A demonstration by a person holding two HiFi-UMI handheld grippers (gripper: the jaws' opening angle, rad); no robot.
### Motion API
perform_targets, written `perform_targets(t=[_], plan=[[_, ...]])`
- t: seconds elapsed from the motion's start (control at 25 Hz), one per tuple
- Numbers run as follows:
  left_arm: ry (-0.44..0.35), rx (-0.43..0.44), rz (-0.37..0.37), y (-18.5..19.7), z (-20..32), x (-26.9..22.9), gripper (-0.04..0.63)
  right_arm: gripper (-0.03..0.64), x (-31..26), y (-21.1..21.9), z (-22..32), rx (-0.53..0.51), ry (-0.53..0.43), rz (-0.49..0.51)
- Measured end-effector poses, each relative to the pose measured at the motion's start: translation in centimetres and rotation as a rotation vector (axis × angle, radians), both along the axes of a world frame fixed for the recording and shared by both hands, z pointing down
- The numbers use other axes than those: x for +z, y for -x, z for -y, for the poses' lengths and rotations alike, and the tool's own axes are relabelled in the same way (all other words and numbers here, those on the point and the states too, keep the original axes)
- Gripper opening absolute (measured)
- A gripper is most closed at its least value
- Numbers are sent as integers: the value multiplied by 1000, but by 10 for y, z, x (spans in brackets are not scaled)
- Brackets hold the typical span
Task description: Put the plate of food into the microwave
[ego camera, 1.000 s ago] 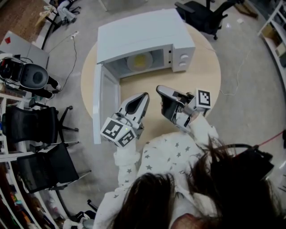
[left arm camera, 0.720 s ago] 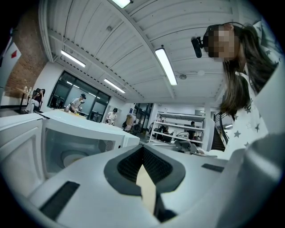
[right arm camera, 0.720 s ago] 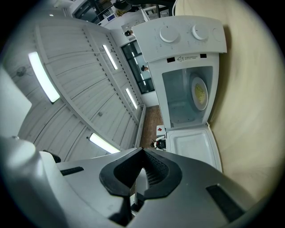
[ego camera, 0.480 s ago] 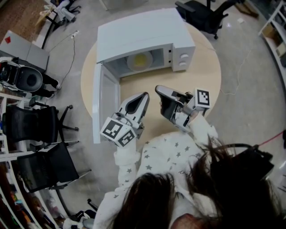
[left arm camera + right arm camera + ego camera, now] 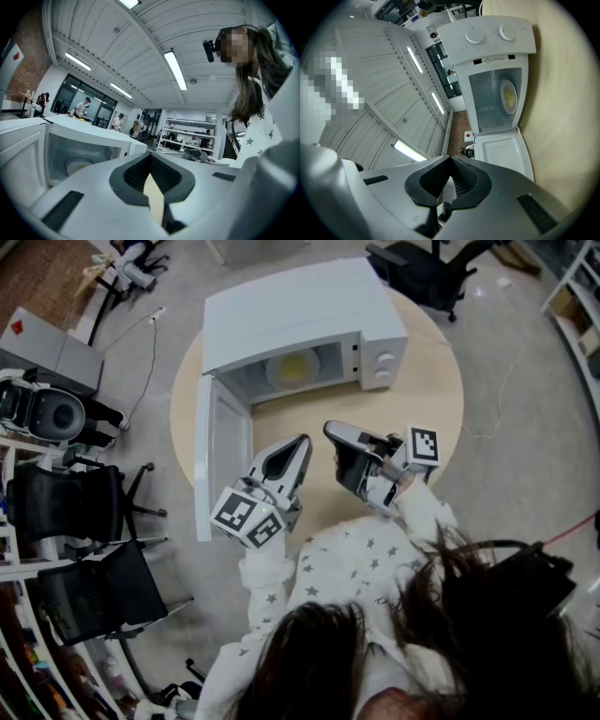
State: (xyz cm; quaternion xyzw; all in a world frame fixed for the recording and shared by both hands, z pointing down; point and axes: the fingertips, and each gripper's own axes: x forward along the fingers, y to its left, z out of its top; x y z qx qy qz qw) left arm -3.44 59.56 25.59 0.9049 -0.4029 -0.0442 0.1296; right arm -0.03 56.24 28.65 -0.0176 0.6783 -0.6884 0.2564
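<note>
The white microwave stands at the far side of the round wooden table, its door swung wide open toward the left. Inside its cavity sits the plate of yellow food, also seen as the plate in the right gripper view and the plate in the left gripper view. My left gripper hovers over the table in front of the microwave, shut and holding nothing. My right gripper is beside it, shut and empty too. Both point toward the microwave.
The open door juts past the table's left edge. Black office chairs and a dark device stand on the floor to the left. Another chair is behind the table. Bare tabletop lies right of the microwave.
Both grippers stay almost still in front of the microwave. The dark device on the floor at the left has drifted a little toward the left.
</note>
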Motion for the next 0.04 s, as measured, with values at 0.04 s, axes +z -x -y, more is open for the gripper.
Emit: perform_targets(t=[0.04], plan=[[-2, 1, -3, 2, 2, 5, 2, 6, 2, 2, 3, -2, 1, 1]])
